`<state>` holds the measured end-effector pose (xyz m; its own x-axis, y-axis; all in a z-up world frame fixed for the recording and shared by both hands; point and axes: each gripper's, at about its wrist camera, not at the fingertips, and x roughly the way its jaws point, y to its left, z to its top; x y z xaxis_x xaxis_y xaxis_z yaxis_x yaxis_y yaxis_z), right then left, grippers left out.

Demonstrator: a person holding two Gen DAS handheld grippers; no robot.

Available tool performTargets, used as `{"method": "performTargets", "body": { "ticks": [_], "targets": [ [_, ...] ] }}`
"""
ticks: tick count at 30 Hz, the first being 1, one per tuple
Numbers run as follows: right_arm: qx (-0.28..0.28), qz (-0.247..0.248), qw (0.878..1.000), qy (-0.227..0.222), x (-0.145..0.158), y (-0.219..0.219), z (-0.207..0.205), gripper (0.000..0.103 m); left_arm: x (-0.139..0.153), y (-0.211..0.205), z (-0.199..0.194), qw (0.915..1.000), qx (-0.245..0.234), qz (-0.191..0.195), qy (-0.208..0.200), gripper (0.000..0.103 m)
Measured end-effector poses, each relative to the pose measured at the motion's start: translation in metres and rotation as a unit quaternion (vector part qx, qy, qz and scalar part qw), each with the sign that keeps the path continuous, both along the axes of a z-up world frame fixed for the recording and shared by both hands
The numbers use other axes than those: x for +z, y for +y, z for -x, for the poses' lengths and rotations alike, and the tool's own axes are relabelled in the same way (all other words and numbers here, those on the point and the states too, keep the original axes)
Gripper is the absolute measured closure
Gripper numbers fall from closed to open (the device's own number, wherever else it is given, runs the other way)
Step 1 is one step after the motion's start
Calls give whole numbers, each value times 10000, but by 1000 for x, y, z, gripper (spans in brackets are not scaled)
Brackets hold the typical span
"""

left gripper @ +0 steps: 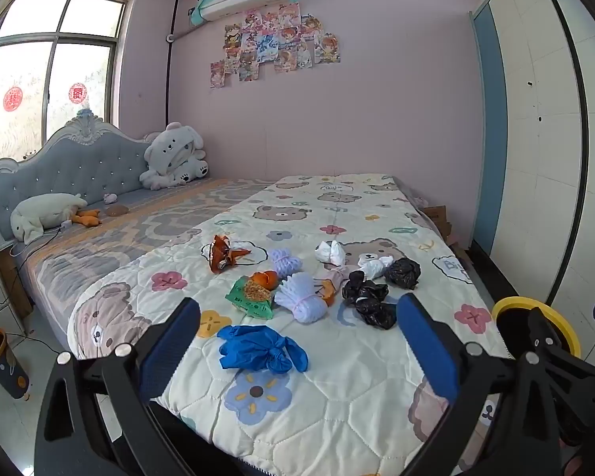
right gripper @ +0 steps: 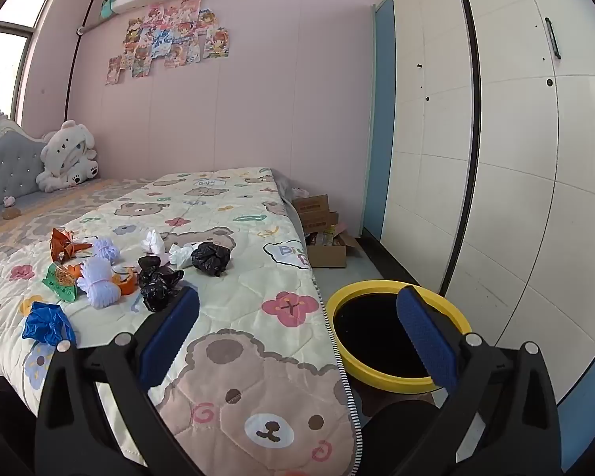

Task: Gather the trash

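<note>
Several pieces of trash lie on the bear-print quilt (left gripper: 337, 396): a knotted blue bag (left gripper: 261, 349), purple foam nets (left gripper: 301, 301), a green wrapper (left gripper: 250, 297), orange wrappers (left gripper: 222, 254), black bags (left gripper: 369, 297), white bags (left gripper: 331, 252). My left gripper (left gripper: 297, 341) is open and empty, hovering just short of the blue bag. My right gripper (right gripper: 297, 337) is open and empty over the quilt's corner (right gripper: 258, 357), beside a yellow-rimmed bin (right gripper: 377, 373) on the floor. The blue bag (right gripper: 47, 323) and black bags (right gripper: 158, 281) also show left in the right wrist view.
The bin (left gripper: 535, 317) stands at the bed's right side. White wardrobe doors (right gripper: 496, 158) run along the right. Cardboard boxes (right gripper: 321, 230) sit on the floor past the bed. Plush toys (left gripper: 174, 158) lie at the headboard. Another bin (left gripper: 4, 361) stands on the left floor.
</note>
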<state>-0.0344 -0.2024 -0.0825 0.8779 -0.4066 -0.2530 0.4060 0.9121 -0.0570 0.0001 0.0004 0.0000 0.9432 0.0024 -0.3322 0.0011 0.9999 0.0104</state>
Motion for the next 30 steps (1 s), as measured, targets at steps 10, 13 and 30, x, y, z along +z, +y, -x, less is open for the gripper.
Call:
{"method": "performTargets", "body": {
  "ticks": [10,13,30],
  "targets": [
    [10,34,10000,-4,0,1,-1,7,-3,-2,-1,10000,-12,-26,48,7],
    [6,26,10000,4,-1,1,-2,7,-1,-1,-1,10000,-17,-10,53,7],
    [11,22,10000,27,-2,1,-5,7,-4,4,-4,10000,-13,-6,70,7]
  ]
}}
